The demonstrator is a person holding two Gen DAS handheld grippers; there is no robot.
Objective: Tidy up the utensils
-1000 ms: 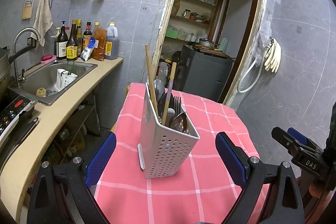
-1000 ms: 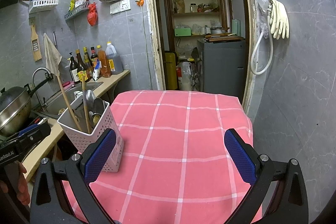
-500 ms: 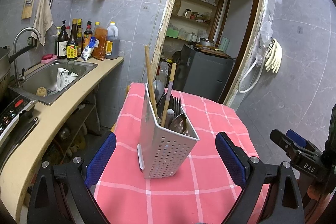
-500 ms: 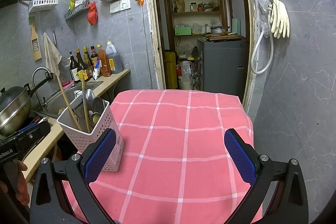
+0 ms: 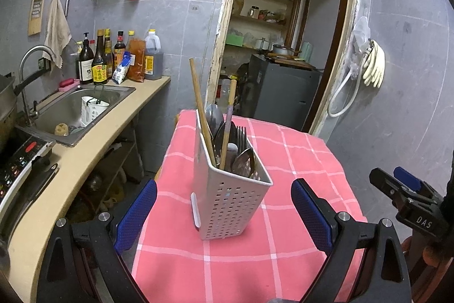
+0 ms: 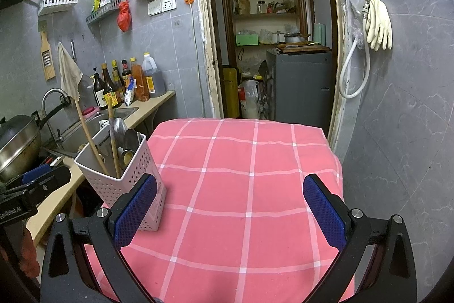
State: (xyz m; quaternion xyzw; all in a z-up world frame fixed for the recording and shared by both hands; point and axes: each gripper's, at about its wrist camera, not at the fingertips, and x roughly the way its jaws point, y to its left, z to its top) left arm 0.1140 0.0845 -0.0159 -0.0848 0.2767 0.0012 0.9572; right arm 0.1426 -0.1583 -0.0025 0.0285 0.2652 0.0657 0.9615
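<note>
The white utensil basket (image 5: 227,189) stood on the pink checked tablecloth (image 6: 249,189), full of spoons (image 5: 244,161) and chopsticks (image 5: 201,110). The left gripper (image 5: 224,217) and right gripper (image 6: 229,212) were both wide apart, holding nothing.

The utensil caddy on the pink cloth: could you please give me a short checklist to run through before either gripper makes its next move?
1. Utensil caddy upright on the tablecloth: ok.
2. Left gripper open and empty: ok.
3. Right gripper open and empty: ok.
4. Caddy between the left fingers without touching: ok.
5. Loose utensils left on the cloth: none visible, ok.
6. Wooden chopsticks, fork and spoons sorted by compartment: cannot tell.
</note>
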